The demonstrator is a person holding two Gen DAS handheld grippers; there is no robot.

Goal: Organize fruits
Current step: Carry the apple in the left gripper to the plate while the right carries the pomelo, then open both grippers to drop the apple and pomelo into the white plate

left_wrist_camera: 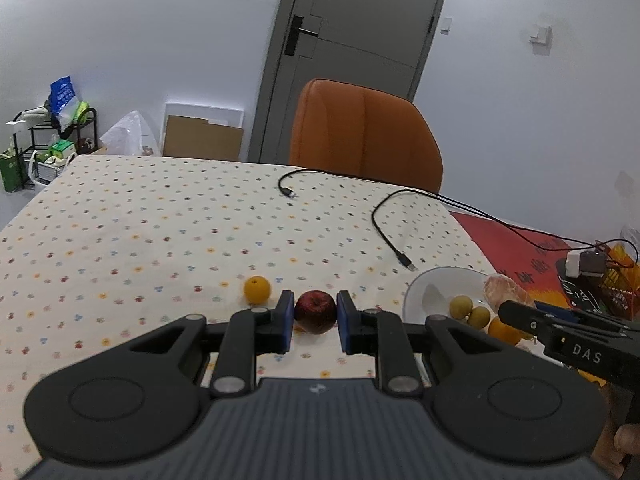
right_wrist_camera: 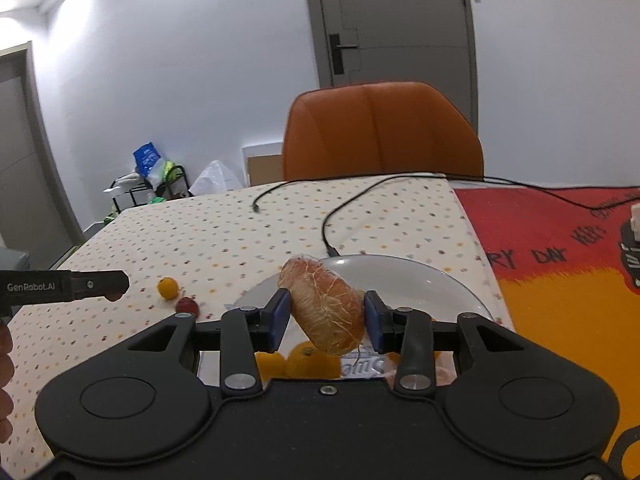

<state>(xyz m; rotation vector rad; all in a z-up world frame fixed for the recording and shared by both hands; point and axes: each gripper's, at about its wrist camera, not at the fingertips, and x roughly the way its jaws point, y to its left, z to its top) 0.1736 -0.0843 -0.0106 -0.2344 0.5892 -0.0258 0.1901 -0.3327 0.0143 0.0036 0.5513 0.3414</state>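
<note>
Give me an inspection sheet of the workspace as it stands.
Surface: table under a dotted cloth; red printed mat at its right.
Job's things: red apple and small orange on the cloth; white plate holds small fruits; peeled wrapped fruit above it.
Clutter: small adapter on the mat.
Grippers: left gripper fingers flank the apple; right gripper around the peeled fruit, contact unclear.
Cables: two black cables, ends loose.
Surroundings: orange chair, grey door, shelf rack.
</note>
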